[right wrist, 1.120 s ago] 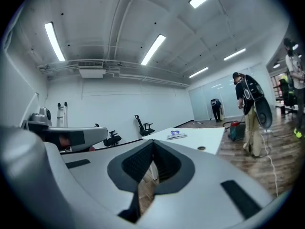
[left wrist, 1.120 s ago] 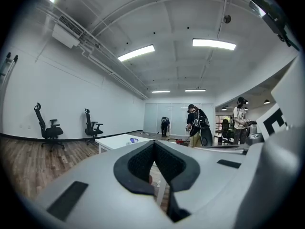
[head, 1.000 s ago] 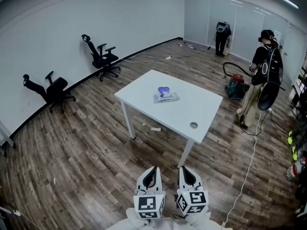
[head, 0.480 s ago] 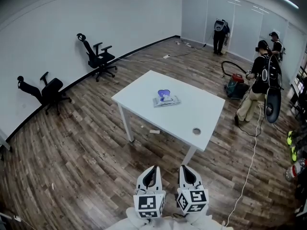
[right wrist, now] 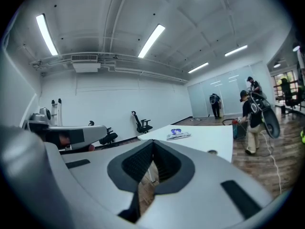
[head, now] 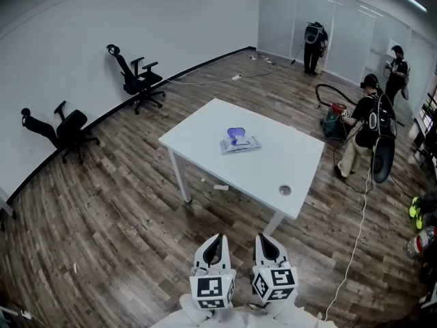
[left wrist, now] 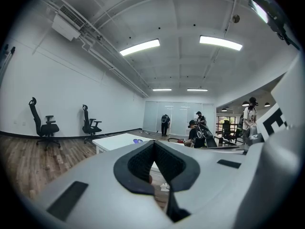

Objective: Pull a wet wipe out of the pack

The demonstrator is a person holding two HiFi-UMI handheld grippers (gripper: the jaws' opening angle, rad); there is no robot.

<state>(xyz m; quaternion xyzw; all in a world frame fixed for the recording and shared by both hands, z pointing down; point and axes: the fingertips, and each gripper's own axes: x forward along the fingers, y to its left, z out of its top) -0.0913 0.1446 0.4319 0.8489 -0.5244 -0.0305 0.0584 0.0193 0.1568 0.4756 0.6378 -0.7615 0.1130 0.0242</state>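
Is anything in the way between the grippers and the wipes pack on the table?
Nothing visible is. The left gripper and right gripper are shut, well short of the white table, with only wood floor between. The wet wipe pack lies alone mid-table; a round hole sits off to the side.

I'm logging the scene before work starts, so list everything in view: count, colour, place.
table: one, white, mid-room
wet wipe pack: one, pale with a blue top, on the table
round cap: one, grey, in the tabletop near its front right corner
office chairs: two, black, along the left wall
people: three, dark clothes, far right
machine: one, red and teal, beside the nearest person
cable: one, white, on the floor at right
left gripper: one, white, bottom centre, jaws together, empty
right gripper: one, white, beside it, jaws together, empty
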